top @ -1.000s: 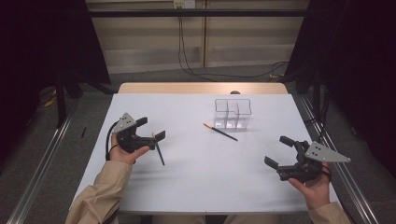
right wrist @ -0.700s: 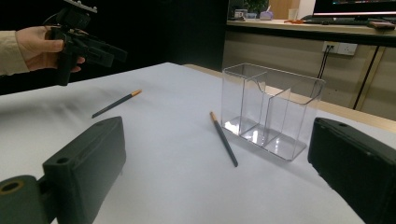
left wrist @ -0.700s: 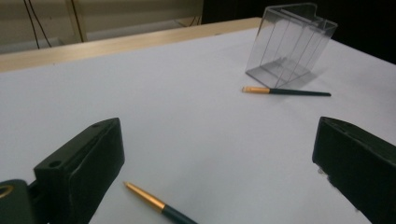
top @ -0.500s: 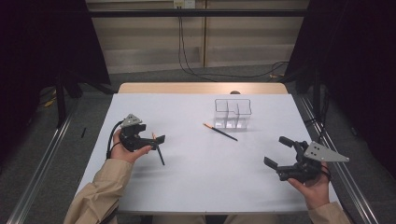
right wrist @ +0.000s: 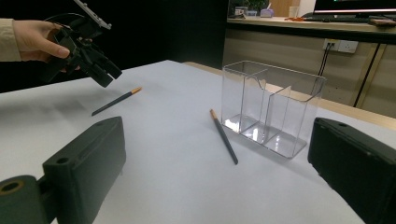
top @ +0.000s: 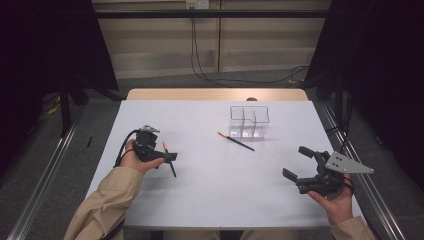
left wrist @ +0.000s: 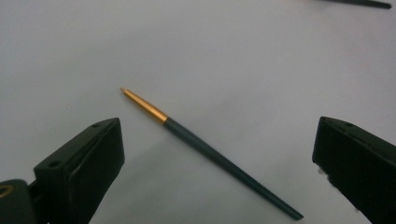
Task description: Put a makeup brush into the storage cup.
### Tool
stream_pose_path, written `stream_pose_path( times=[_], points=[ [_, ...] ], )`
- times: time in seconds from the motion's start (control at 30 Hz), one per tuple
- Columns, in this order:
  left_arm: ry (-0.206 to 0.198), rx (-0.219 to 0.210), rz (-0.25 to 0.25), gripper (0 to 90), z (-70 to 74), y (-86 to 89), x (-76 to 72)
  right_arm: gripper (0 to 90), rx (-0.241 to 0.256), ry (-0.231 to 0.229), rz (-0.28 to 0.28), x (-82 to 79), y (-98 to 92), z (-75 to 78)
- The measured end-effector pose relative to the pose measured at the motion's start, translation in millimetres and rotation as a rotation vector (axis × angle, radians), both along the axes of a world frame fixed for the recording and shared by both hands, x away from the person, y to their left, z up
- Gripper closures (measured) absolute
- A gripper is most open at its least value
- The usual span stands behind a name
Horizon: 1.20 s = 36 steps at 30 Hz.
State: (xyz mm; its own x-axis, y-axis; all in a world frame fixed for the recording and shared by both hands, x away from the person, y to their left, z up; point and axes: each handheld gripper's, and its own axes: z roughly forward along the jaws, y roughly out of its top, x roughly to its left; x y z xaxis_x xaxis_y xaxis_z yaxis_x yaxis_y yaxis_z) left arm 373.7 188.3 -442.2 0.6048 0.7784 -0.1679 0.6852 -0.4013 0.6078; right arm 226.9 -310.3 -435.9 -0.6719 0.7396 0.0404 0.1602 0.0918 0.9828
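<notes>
Nearest the person, the right gripper (top: 300, 165) hangs low over the near right part of the white table (top: 220, 200), jaws spread wide with nothing between them, held from below by the right hand (top: 337, 200). Over on the left, a little farther up, the left gripper (top: 167, 156) tilts down right above a dark brush with a gold ferrule (top: 169, 159), the left hand (top: 132, 159) wrapped around its body; its own camera shows the jaws well apart, and that brush (left wrist: 210, 154) lies flat on the table between them, untouched by either jaw, gold tip pointing away. Nothing is gripped there. From the right gripper view the left gripper (right wrist: 100, 70) hovers just above that brush (right wrist: 116, 101), not touching it. Moving out to mid-table, a second brush (top: 236, 141) lies flat at a slant, its orange tip toward the far left, its dark end just beside a clear two-compartment holder (top: 250, 120). The right gripper view shows the holder (right wrist: 273, 107) upright, both compartments bare, the second brush (right wrist: 223, 136) lying near its front wall without touching it.
</notes>
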Motion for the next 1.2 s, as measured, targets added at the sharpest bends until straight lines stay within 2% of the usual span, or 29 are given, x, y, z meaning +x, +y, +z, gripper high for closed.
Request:
stream_pose_path(
  times=[0.1,0.13,0.17,0.2,0.3,0.33,0.37,0.4,0.43,0.5,0.7,0.83,0.9,1.1,1.2],
  points=[
    [0.040,0.027,0.010,2.5,-0.4,-1.7,1.9,3.7,0.000,-0.002,0.001,-0.1,0.1,0.2],
    [0.040,0.027,0.010,3.1,-0.4,-1.7,1.9,3.7,0.000,-0.002,0.001,-0.1,0.1,0.2],
    [0.067,0.046,0.022,3.2,-0.9,-3.2,2.8,3.7,-0.001,-0.001,0.000,-0.1,0.0,0.1],
    [0.067,0.046,0.022,4.2,-0.9,-3.2,2.8,3.7,-0.001,-0.001,0.000,-0.1,0.0,0.1],
    [0.119,0.104,0.028,4.8,-2.1,-5.9,5.1,3.7,-0.002,0.000,0.002,-0.1,-0.4,0.0],
    [0.119,0.104,0.028,4.8,-2.1,-5.9,5.1,3.7,-0.002,-0.002,0.000,-0.2,-0.3,0.1],
    [0.134,0.117,0.031,4.8,-2.2,-6.7,5.7,3.7,-0.002,-0.002,0.000,-0.2,-0.3,0.1],
    [0.149,0.111,0.045,4.8,-2.6,-8.2,5.3,3.7,-0.001,-0.003,0.002,-0.2,-0.3,0.2],
    [0.166,0.128,0.035,6.0,-2.2,-9.1,6.3,3.7,-0.001,-0.001,0.002,-0.2,-0.4,0.2],
    [0.176,0.145,0.033,6.6,-1.9,-9.7,6.7,3.7,-0.003,-0.003,0.002,-0.1,-0.6,0.1],
    [0.245,0.180,0.030,14.1,-3.3,-15.3,9.2,3.7,-0.005,-0.004,0.000,-0.3,-0.4,0.3],
    [0.249,0.174,0.026,23.2,-4.0,-17.4,9.1,3.7,-0.007,-0.003,0.000,-0.3,-0.6,0.2],
    [0.258,0.157,0.028,26.6,-5.1,-19.1,8.7,3.7,-0.007,-0.001,0.001,-0.3,-0.7,0.1],
    [0.245,0.212,0.025,36.0,-6.4,-26.3,7.6,3.7,-0.006,-0.002,0.002,-0.3,-0.8,0.1],
    [0.253,0.206,0.031,39.7,-5.9,-27.4,7.2,3.7,-0.006,-0.001,0.002,-0.3,-0.8,0.0]
  ],
)
